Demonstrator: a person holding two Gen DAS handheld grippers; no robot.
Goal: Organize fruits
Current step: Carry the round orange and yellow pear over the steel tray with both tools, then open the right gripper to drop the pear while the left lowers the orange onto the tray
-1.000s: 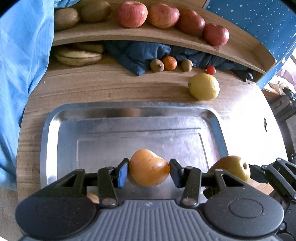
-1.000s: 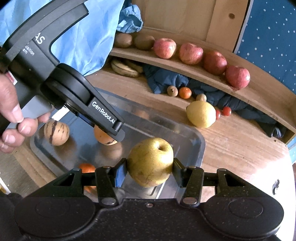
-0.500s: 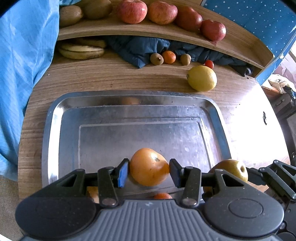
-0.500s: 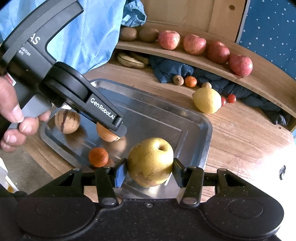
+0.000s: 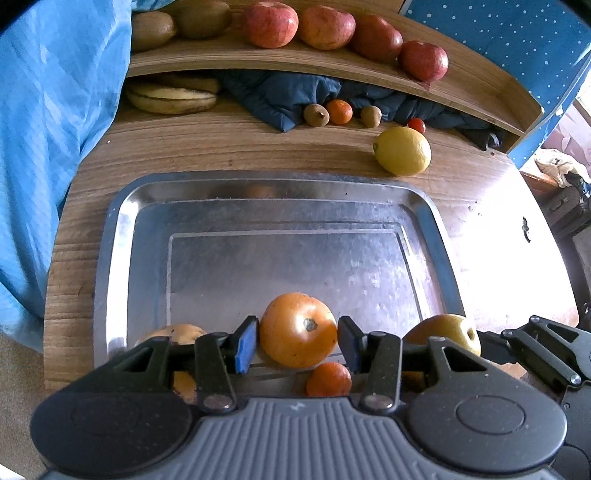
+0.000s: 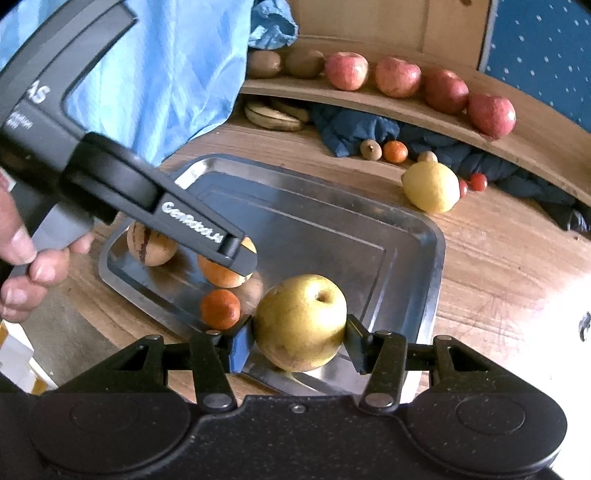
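My left gripper (image 5: 297, 341) is shut on an orange persimmon-like fruit (image 5: 298, 329), held just above the near end of a steel tray (image 5: 258, 206). The right wrist view shows that same fruit (image 6: 221, 275) under the left gripper's fingers, above the tray (image 6: 432, 258). My right gripper (image 6: 299, 343) is shut on a yellow-green pear (image 6: 300, 323) over the tray's near right corner. A small tangerine (image 6: 220, 309) and a striped tan fruit (image 6: 151, 243) lie on the tray. A hand (image 6: 26, 266) holds the left gripper's handle.
A lemon (image 5: 402, 150) sits on the wooden table beyond the tray. Behind it are small fruits (image 5: 338, 112), bananas (image 5: 171, 99) and a dark cloth (image 5: 280, 96) under a shelf of red apples (image 5: 325, 27) and kiwis (image 5: 151, 29). Blue fabric (image 5: 48, 129) hangs at left.
Both grippers have drawn back and upward with their fruit, so more of the tray shows. The orange fruit has turned its stem toward the left camera. The tangerine has come into view.
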